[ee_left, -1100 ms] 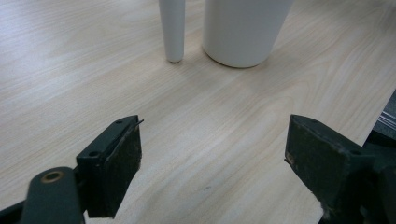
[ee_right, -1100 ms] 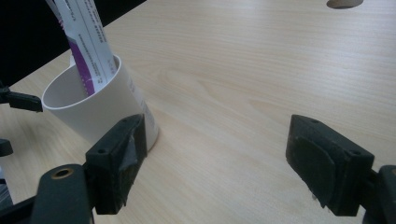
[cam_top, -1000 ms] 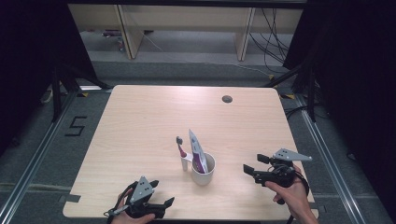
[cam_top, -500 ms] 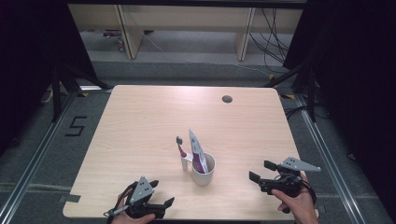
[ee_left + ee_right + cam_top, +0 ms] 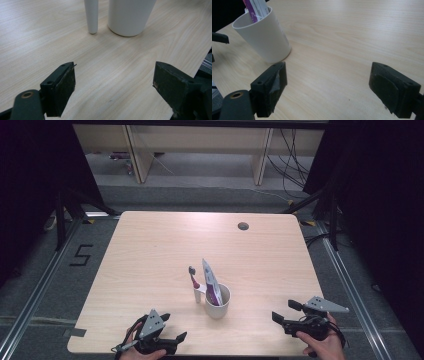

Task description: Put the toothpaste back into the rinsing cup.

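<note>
Right tool [image 5: 286, 311] lower; white cup [image 5: 218, 301] upright

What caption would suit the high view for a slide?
White cup holding a toothpaste tube, toothbrush beside it, with open left gripper and right gripper near the table's front edge.

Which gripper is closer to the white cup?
Left, narrowly. The left gripper sits just below-left of the white cup; the right gripper is farther off to its right.
</note>
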`<act>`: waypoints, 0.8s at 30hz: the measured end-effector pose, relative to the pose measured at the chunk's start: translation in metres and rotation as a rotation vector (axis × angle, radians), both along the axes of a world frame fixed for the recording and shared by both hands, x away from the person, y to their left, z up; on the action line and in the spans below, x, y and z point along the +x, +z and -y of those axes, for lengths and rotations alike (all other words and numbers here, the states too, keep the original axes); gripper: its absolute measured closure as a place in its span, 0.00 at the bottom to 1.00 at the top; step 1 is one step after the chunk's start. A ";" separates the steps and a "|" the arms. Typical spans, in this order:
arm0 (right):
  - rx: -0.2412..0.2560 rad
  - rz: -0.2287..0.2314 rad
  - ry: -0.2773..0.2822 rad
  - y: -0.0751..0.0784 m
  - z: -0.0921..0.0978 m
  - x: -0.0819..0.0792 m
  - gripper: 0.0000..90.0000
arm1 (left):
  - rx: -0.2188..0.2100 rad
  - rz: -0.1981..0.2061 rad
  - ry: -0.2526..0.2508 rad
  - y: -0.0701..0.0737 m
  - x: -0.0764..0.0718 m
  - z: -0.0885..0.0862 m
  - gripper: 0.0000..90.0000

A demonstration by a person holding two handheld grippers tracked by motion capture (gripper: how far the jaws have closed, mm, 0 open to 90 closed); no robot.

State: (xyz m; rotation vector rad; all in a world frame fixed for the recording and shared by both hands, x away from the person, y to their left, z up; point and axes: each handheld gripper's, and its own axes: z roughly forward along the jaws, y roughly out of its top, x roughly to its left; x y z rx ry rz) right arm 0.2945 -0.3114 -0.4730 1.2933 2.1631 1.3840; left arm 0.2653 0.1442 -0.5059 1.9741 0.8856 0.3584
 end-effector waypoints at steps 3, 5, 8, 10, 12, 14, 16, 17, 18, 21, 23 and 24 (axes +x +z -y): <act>-0.002 -0.009 0.003 -0.004 0.000 -0.003 0.18 | 0.005 0.005 -0.003 0.000 0.001 -0.001 0.20; -0.007 -0.032 -0.004 -0.005 0.000 -0.006 0.18 | -0.002 0.006 -0.001 -0.001 0.001 0.000 0.20; -0.025 -0.031 0.009 -0.006 0.002 -0.007 0.18 | 0.008 0.002 -0.008 0.000 0.000 -0.001 0.20; -0.033 -0.033 0.004 -0.007 0.002 -0.009 0.18 | -0.003 0.002 -0.001 0.000 0.000 0.000 0.20; -0.035 -0.040 0.006 -0.008 0.003 -0.010 0.18 | -0.003 0.002 -0.002 0.000 0.000 0.000 0.20; -0.029 -0.045 0.011 -0.009 0.002 -0.011 0.18 | -0.003 0.002 -0.001 0.000 0.000 0.000 0.20; -0.046 -0.050 0.015 -0.008 0.003 -0.013 0.18 | 0.000 0.002 -0.002 0.000 0.000 0.001 0.20; -0.047 -0.060 0.017 -0.008 0.003 -0.014 0.18 | -0.003 0.004 -0.003 -0.001 0.000 0.001 0.20; -0.050 -0.048 0.016 -0.009 0.003 -0.015 0.18 | -0.004 0.004 -0.004 -0.001 0.000 0.001 0.20; -0.060 -0.054 0.019 -0.011 0.002 -0.016 0.18 | 0.000 0.003 -0.001 -0.001 -0.001 0.001 0.20; -0.078 -0.066 0.028 -0.011 0.002 -0.017 0.18 | 0.006 0.003 -0.006 0.000 -0.001 0.001 0.20; -0.058 -0.083 0.019 -0.013 -0.001 -0.019 0.18 | 0.012 -0.001 -0.008 0.000 -0.001 0.001 0.20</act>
